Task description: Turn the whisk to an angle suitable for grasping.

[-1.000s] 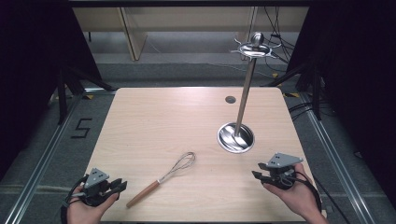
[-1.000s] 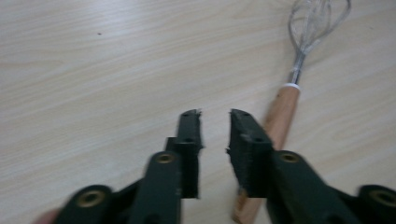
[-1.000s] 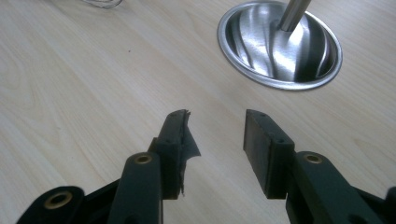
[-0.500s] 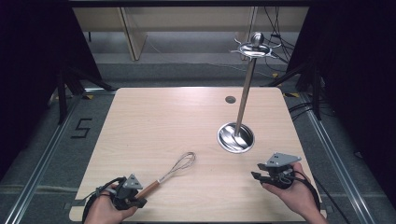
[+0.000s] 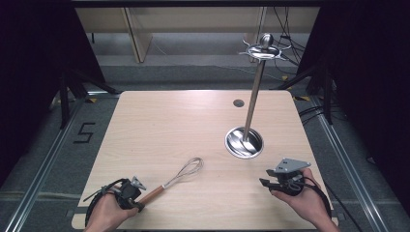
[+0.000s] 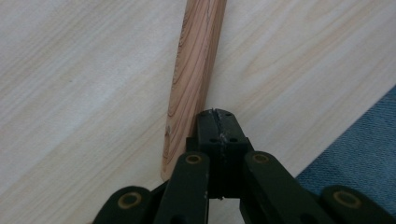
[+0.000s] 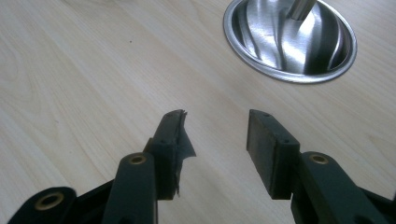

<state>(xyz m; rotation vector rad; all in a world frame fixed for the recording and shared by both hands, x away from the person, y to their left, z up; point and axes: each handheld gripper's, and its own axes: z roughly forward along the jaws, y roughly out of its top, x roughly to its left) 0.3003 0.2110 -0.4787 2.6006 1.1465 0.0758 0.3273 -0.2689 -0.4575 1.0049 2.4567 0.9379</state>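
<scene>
The whisk point(image 5: 176, 179) lies near the front edge of the bench point(image 5: 159, 125), left of the middle. The left tongs point(image 6: 218, 122) are pressed shut, right beside the whisk's wooden handle point(image 6: 194, 70), not around it. To pick it up well, they should open first, then slide over the handle and squeeze. The right tongs point(image 7: 214, 133) wait wide open and empty, near the shiny stand's round base point(image 7: 289, 39).

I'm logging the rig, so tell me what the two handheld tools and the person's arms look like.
Both are black. The left tool trails a looped black cable. The right tool carries a grey three-cornered plate on top, and in its own view its jaws show brass-coloured pivot pins and flat pads, one with a torn edge. The forearms are bare, no sleeves.
</scene>
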